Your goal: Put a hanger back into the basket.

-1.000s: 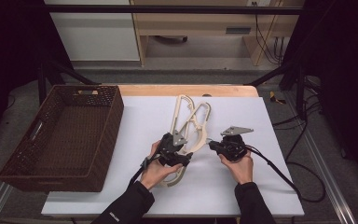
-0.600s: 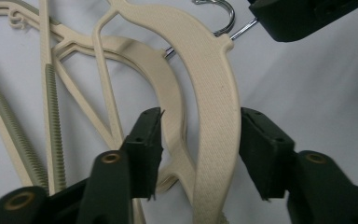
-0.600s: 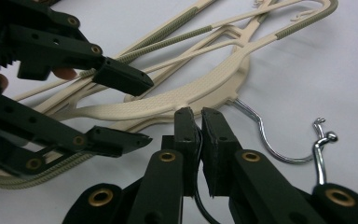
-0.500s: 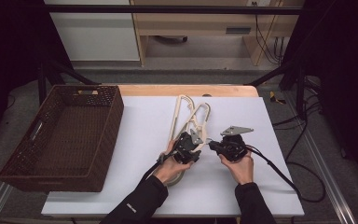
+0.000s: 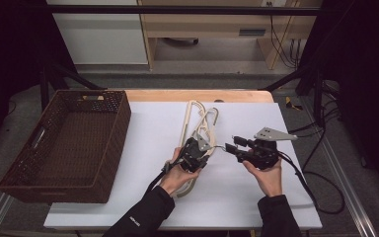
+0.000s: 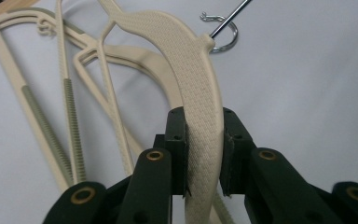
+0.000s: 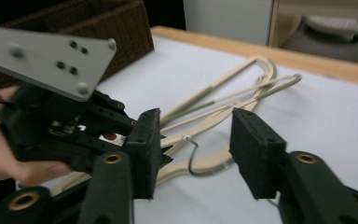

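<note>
White cloth is covering the surface (image 5: 143, 148), where a cream hanger (image 6: 200, 93) is lying across another hanger (image 6: 51, 116) beside a brown wicker basket (image 5: 59, 148). Having just been closing, the left gripper (image 6: 204, 158) is clamping its fingers (image 6: 176, 149) on the top hanger's textured arm, which is running up between them. The right gripper (image 7: 193, 154) is holding its fingers (image 7: 254, 149) apart, having just been opening, with the metal hook (image 7: 193, 158) sitting in the gap, touching neither.
</note>
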Available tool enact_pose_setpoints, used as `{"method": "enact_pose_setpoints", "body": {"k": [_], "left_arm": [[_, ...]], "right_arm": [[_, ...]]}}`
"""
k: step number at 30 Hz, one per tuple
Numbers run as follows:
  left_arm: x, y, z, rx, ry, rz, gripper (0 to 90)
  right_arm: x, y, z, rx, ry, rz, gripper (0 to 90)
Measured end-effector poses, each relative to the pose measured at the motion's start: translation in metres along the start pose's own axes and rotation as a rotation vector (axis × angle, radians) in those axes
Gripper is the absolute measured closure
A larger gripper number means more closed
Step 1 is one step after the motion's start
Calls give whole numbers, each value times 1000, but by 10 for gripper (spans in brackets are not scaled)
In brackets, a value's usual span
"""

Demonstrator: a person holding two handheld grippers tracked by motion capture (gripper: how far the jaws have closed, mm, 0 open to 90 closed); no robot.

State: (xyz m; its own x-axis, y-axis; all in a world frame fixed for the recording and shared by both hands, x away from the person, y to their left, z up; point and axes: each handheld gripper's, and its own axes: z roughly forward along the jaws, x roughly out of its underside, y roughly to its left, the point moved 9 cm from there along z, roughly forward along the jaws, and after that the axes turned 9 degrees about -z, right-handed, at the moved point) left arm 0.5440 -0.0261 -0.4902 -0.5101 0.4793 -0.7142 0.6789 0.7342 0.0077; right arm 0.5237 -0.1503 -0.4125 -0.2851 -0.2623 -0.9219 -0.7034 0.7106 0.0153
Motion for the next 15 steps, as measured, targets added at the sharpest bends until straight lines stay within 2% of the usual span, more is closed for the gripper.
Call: {"method": "enact_pose_setpoints", "body": {"k": [4, 6, 12, 15], "left_arm": [[-4, 12, -12, -25, -26, -27, 774], [-5, 20, -19, -47, -30, -23, 782], [-5, 52, -43, -120, -56, -51, 824], [-6, 69, -53, -158, -85, -83, 849]], "right_arm": [[-6, -5, -19, 31, -22, -19, 403], [-5, -6, -22, 35, -19, -20, 360], [15, -6, -15, 45, 65, -48, 291], [22, -6, -13, 45, 79, -44, 272]]}}
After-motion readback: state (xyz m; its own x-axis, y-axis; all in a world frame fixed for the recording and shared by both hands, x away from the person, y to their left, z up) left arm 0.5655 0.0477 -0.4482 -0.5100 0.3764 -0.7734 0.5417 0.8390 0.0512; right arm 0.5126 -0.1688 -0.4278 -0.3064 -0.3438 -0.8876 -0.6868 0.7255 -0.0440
